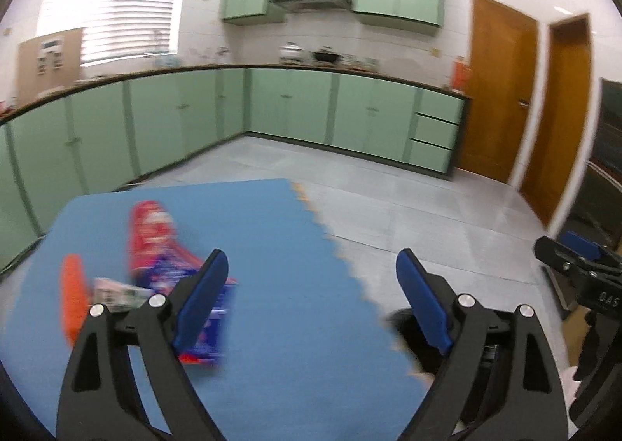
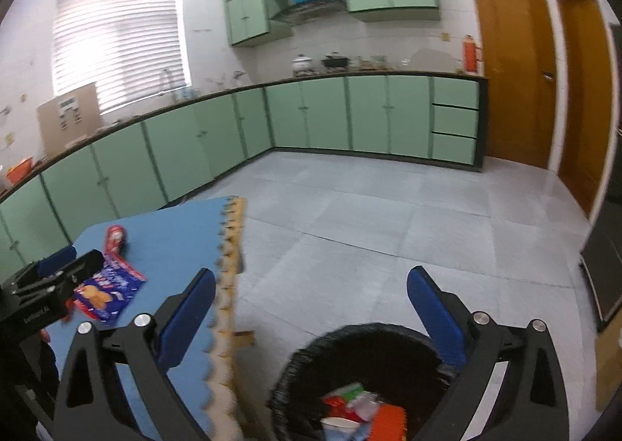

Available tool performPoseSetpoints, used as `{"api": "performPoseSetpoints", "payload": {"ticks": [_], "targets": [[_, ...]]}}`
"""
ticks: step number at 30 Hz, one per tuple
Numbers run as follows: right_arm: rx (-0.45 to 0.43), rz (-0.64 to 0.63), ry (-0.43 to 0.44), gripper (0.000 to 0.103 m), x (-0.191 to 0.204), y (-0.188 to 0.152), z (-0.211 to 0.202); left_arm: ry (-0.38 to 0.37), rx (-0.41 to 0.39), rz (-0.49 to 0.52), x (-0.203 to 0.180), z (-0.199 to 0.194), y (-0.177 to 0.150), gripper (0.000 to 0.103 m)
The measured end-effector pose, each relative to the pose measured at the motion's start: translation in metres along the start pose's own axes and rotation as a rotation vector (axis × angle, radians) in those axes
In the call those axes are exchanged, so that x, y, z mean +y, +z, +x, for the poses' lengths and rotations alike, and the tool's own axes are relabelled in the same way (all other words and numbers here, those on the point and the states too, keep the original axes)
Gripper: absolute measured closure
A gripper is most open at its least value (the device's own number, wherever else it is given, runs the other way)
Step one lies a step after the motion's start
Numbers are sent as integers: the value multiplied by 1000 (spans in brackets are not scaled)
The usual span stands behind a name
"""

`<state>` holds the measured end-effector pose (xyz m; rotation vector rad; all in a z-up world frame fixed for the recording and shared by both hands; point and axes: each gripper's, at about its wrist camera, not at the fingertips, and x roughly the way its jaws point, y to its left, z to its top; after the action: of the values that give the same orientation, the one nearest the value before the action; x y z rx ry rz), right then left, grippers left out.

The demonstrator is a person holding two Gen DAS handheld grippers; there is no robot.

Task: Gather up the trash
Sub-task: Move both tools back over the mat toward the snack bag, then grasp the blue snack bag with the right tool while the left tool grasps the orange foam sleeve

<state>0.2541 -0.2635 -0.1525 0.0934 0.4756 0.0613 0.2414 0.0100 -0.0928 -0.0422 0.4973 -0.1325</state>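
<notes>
Right wrist view looks straight down into the black trash bin (image 2: 361, 371), wrappers and a paper cup already inside; the left view catches only a dark sliver of it. Right tongs (image 2: 311, 318) spread wide above the bin's rim, holding nothing. Left tongs (image 1: 311, 301) equally spread, empty, over the blue foam mat (image 1: 272, 285). On the mat: a blue cookie packet (image 2: 107, 291), a red can (image 2: 115, 237), an orange wrapper (image 1: 73, 297). Grey tiled floor (image 2: 369, 215) stretches bare towards green cabinets (image 2: 311, 118).
</notes>
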Motion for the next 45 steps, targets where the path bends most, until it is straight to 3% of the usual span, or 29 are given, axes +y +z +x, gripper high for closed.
{"api": "performPoseSetpoints", "payload": {"ticks": [9,17,25,36,39,45], "targets": [[49,-139,169,6,123,-14,41,241,-4,-56,106,-32,-10,18],[110,-249,279,6,211,-43,61,339,36,-138,176,-51,-29,18],[146,-273,297,6,253,-49,78,360,52,-164,201,-55,-40,18],[209,-363,220,9,286,-59,109,351,62,-207,218,-45,-43,18],[231,-373,214,16,288,-62,117,346,61,-212,218,-42,-41,18],[276,-332,235,40,275,-62,126,323,74,-209,211,-34,-42,18]]}}
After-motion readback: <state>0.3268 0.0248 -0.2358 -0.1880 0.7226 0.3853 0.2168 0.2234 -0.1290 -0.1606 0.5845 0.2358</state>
